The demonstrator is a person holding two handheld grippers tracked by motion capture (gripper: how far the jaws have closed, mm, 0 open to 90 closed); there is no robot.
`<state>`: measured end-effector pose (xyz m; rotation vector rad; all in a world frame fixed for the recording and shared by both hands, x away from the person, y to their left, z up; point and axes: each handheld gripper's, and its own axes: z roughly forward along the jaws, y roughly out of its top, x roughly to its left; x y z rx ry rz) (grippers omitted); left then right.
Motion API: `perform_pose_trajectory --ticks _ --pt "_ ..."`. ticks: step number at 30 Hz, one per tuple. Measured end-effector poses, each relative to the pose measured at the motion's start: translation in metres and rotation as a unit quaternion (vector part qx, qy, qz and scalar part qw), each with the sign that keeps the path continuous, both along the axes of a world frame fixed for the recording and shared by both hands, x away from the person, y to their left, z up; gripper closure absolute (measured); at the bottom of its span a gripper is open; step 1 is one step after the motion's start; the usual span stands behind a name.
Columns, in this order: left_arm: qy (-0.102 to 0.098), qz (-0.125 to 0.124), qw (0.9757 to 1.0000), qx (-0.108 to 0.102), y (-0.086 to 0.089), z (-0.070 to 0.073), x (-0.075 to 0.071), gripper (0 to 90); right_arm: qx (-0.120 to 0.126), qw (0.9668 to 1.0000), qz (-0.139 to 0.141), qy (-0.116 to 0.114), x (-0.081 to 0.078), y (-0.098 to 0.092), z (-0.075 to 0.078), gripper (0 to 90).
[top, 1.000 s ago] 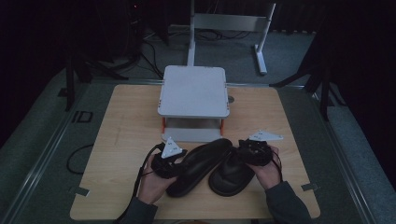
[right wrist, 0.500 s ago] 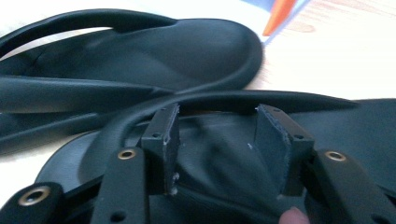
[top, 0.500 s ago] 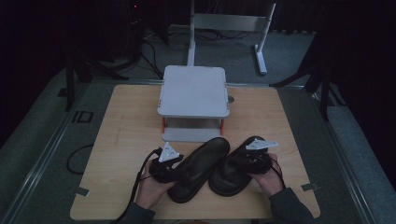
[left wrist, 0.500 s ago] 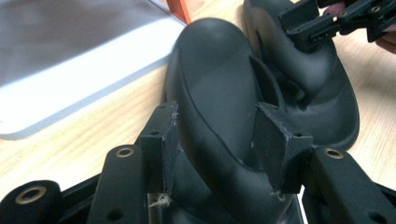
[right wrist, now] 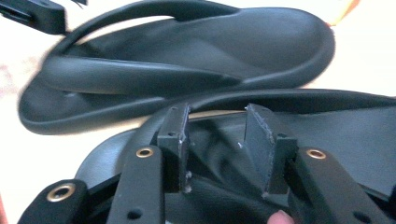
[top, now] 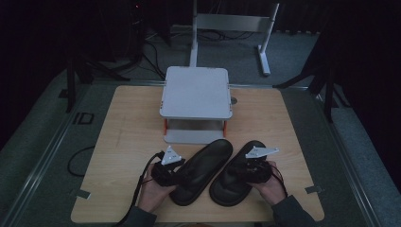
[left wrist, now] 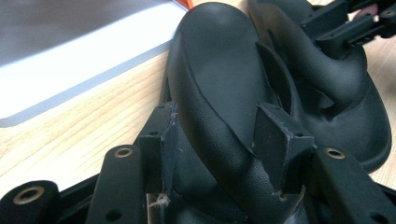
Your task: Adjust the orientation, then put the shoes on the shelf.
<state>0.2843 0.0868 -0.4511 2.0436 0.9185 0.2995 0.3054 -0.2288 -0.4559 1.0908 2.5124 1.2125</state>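
Nearest the person, two black sandals lie side by side on the worktop (top: 123, 142), toes pointing away and angled slightly to the right. The left gripper (top: 166, 171) is set at the heel end of the left sandal (top: 201, 168). In the left gripper view its fingers (left wrist: 275, 140) stand part-way open on either side of the strap, one pad close against it, the other perhaps just clear; whether the strap is truly pinched cannot be told.

The right gripper (top: 255, 169) is placed over the strap of the right sandal (top: 236, 177). Its fingers (right wrist: 264, 135) have just been closing and stand about half open with the strap material between them; in the right gripper view a gap is seen at both pads, so no firm grip is judged to have been made yet.

Both sandals rest flat on the worktop, so nothing is judged to have been lifted. Beyond them, a small grey two-tier rack (top: 196, 92) with orange posts stands unoccupied, its lower shelf facing the sandals' toes. If the sandals are meant for that rack, as their heading suggests, the gripping is only being completed, and lifting, carrying and placing both are left to be done.
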Motion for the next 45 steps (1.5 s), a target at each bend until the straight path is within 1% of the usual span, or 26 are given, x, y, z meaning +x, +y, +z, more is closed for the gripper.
perform_pose_trajectory --ticks 2,4,6,14,16,19,22,24,27,30,32,33,35,38,39,42,44,45 --pt "0.001 0.001 1.0000 0.000 -0.001 -0.001 0.001 49.8 0.001 1.0000 0.006 -0.002 -0.004 0.003 0.000 59.4" --pt "0.003 -0.001 1.0000 -0.003 -0.001 -0.001 0.001 49.8 0.002 0.9998 0.018 -0.002 -0.009 0.009 0.000 59.3" --pt "0.004 -0.003 1.0000 -0.001 -0.003 -0.002 0.001 49.9 0.003 0.9996 0.027 -0.002 -0.013 0.014 0.000 59.4" --pt "0.011 -0.007 0.9999 -0.002 -0.007 -0.005 0.001 50.1 0.006 0.9986 0.052 0.000 -0.022 0.029 -0.001 59.6" --pt "0.012 -0.009 0.9999 -0.002 -0.009 -0.006 0.001 50.3 0.010 0.9982 0.059 0.003 -0.024 0.032 -0.002 59.6" --pt "0.009 -0.003 1.0000 -0.001 -0.011 -0.007 0.001 50.2 0.006 0.9981 0.062 0.002 -0.024 0.035 -0.001 60.3" --pt "0.014 0.001 0.9999 -0.007 -0.011 -0.007 0.002 50.9 0.012 0.9971 0.075 0.008 -0.025 0.038 -0.001 60.8" --pt "0.012 0.003 0.9999 -0.007 -0.012 -0.007 0.002 50.9 0.010 0.9967 0.081 0.005 -0.028 0.041 -0.001 60.8" --pt "0.011 0.006 0.9999 -0.006 -0.014 -0.006 0.001 50.5 0.014 0.9970 0.076 0.005 -0.028 0.043 -0.001 60.9" --pt "0.006 0.008 0.9999 0.003 -0.015 -0.006 0.000 49.9 0.016 0.9968 0.078 0.005 -0.028 0.043 -0.002 59.3" --pt "0.007 0.007 0.9999 -0.008 -0.012 -0.005 0.000 49.8 0.019 0.9967 0.079 0.002 -0.027 0.041 0.000 53.6" --pt "0.007 0.008 0.9998 -0.014 -0.011 -0.005 0.000 49.6 0.020 0.9968 0.078 0.001 -0.027 0.040 0.001 53.0" --pt "0.003 0.013 0.9999 -0.011 -0.009 -0.004 -0.001 48.1 0.020 0.9973 0.071 -0.005 -0.025 0.036 0.004 50.6" --pt "-0.003 0.015 0.9999 -0.008 -0.008 -0.002 -0.005 46.8 0.024 0.9982 0.053 -0.011 -0.022 0.026 0.007 48.3" --pt "-0.004 0.016 0.9998 -0.011 -0.008 -0.001 -0.007 46.5 0.025 0.9986 0.046 -0.013 -0.021 0.021 0.008 47.6" --pt "-0.014 0.016 0.9997 -0.015 -0.008 0.003 -0.014 44.7 0.024 0.9993 0.020 -0.022 -0.020 0.004 0.011 46.0" --pt "-0.016 0.015 0.9997 -0.013 -0.008 0.005 -0.018 44.0 0.024 0.9993 -0.002 -0.027 -0.017 -0.013 0.011 45.5" --pt "-0.016 0.015 0.9997 -0.013 -0.008 0.005 -0.018 43.6 0.024 0.9993 -0.002 -0.027 -0.017 -0.013 0.011 45.5"
